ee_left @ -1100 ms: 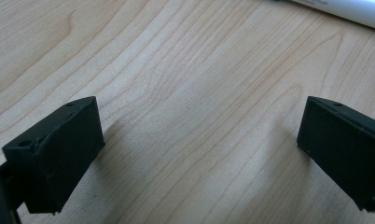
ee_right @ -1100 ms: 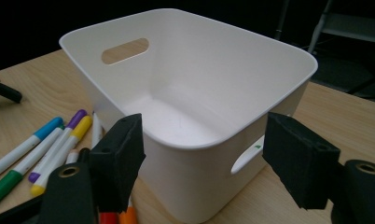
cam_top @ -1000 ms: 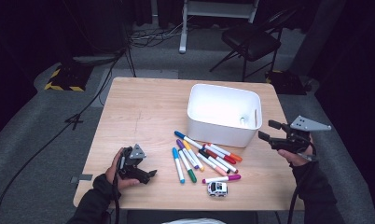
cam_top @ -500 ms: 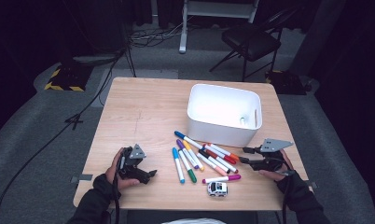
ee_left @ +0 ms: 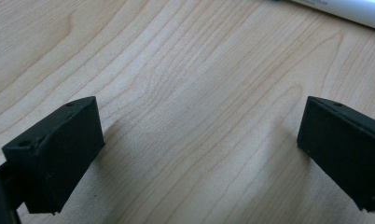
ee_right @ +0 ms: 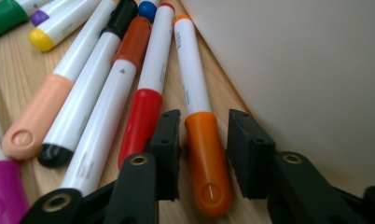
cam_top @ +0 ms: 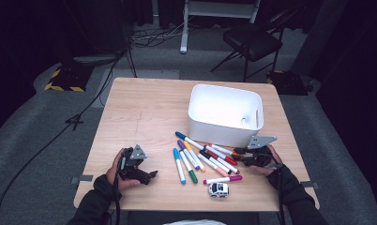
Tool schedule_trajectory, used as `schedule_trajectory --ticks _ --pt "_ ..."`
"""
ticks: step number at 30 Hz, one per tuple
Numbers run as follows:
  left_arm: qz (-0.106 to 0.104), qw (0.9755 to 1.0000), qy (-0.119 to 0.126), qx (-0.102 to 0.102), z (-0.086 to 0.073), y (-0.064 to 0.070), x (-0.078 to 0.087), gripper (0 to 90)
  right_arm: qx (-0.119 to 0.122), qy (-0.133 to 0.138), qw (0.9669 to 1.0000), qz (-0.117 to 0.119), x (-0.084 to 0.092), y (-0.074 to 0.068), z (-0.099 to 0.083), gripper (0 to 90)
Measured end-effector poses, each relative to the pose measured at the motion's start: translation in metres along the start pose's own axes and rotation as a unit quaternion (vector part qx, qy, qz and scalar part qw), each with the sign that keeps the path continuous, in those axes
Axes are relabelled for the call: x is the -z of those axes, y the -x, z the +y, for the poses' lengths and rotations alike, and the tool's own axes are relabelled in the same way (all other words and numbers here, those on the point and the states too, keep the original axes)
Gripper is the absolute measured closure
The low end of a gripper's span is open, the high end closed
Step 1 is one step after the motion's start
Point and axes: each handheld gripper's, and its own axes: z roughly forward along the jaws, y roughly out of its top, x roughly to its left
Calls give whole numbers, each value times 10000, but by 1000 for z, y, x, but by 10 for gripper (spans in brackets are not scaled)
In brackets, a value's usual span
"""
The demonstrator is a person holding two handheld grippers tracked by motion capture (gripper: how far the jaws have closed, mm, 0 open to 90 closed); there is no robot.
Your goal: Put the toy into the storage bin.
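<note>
One toy car (cam_top: 218,189) (one white bin (cam_top: 225,114)).

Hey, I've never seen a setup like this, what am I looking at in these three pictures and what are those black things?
A person sits at a wooden table holding a hand-operated two-jaw gripper in each hand. The high view looks down from above; the other two pictures come from cameras riding on each gripper, looking along its black jaws.

On the table are a white bin, a fan of coloured markers and a small toy car.

The left gripper rests open over bare wood, holding nothing. The right gripper has just been closing its jaws around the orange-capped marker beside the bin; they sit either side of the cap, with slight gaps visible, so it is not quite gripped yet.
</note>
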Motion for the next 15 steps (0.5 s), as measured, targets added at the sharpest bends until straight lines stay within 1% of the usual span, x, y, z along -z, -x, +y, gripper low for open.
schedule_trajectory --ticks 1,4,8,9,10,11,12,13,14,15 --pt "-4 10000 4 -2 0 0 0 6 -150 -43 9999 56 -1 0 0 643" --pt "-6 10000 8 -3 0 0 0 6 -217 12 9997 123 -4 1 2 646" --pt "-7 10000 7 -2 0 0 0 6 -175 31 9998 112 -4 1 1 667" --pt "-1 10000 0 4 0 0 0 6 -143 45 9999 84 -4 0 1 727" --pt "-10 10000 7 -3 0 0 0 6 -145 63 9998 139 -4 0 1 734" --pt "-9 10000 5 -3 0 0 0 6 -164 31 9998 138 -3 0 0 738" --pt "-8 10000 1 -2 0 0 0 6 -75 58 9999 117 -3 -1 0 743" --pt "-1 10000 1 2 0 0 0 6 -88 42 9999 115 -2 -2 0 745" --pt "-8 10000 2 -2 0 0 0 6 5 89 9999 94 -2 -3 0 747" --pt "-4 10000 3 1 0 0 0 6 -10 58 9999 90 -2 -4 -1 747"
